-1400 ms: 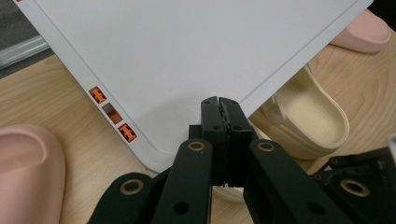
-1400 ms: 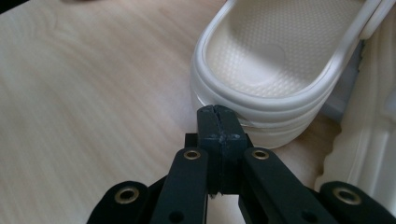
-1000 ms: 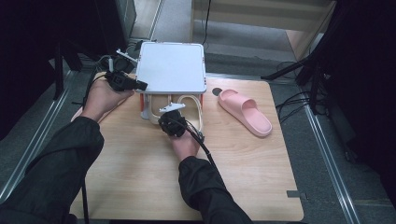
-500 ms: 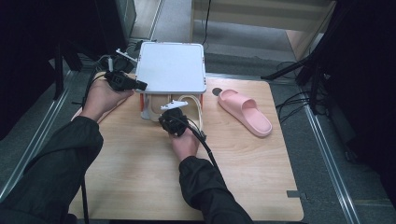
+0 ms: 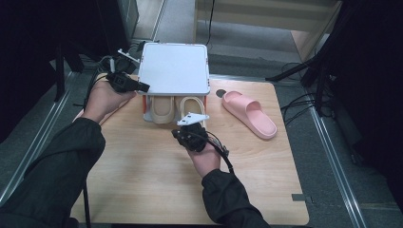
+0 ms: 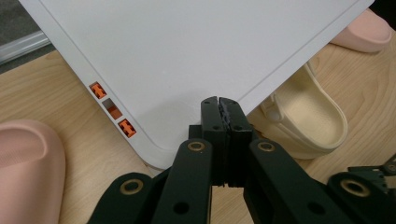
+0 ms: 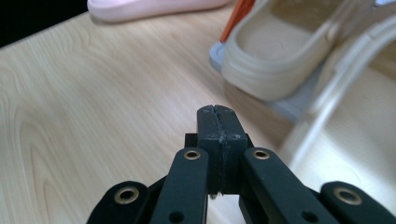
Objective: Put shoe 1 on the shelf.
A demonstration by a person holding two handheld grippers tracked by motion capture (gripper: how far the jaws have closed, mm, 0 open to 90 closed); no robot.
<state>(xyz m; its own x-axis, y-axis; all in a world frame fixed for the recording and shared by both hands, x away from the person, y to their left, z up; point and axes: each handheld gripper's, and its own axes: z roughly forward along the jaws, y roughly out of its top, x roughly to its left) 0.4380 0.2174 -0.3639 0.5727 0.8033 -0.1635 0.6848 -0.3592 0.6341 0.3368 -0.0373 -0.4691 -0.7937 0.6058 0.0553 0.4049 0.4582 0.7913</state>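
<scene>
High view first: a white rack (image 5: 175, 67) with a flat square top stands at the far edge of the wooden table (image 5: 142, 180), left of the middle. Its top hides most of the lower shelf, so the two beige slippers (image 5: 164, 108) tucked underneath show just their near ends past the front edge. A pink slipper (image 5: 249, 113) lies apart on the table towards the far right corner, sole down.

The left gripper (image 5: 127, 81) sits at the rack's left side, jaws pressed together with nothing between them; in the left gripper view the closed tips (image 6: 219, 103) lie against the white top near its corner (whether they actually touch it is hard to say). A second pink slipper (image 6: 25, 163) is cut off at the bottom left edge of that view.

The right gripper (image 5: 192, 132) hovers in front of the rack, its grey plate covering the jaws from above. The right gripper view shows the tips (image 7: 217, 116) closed and empty, above bare wood, with the nearest beige slipper (image 7: 280, 56) blurred beyond them.
</scene>
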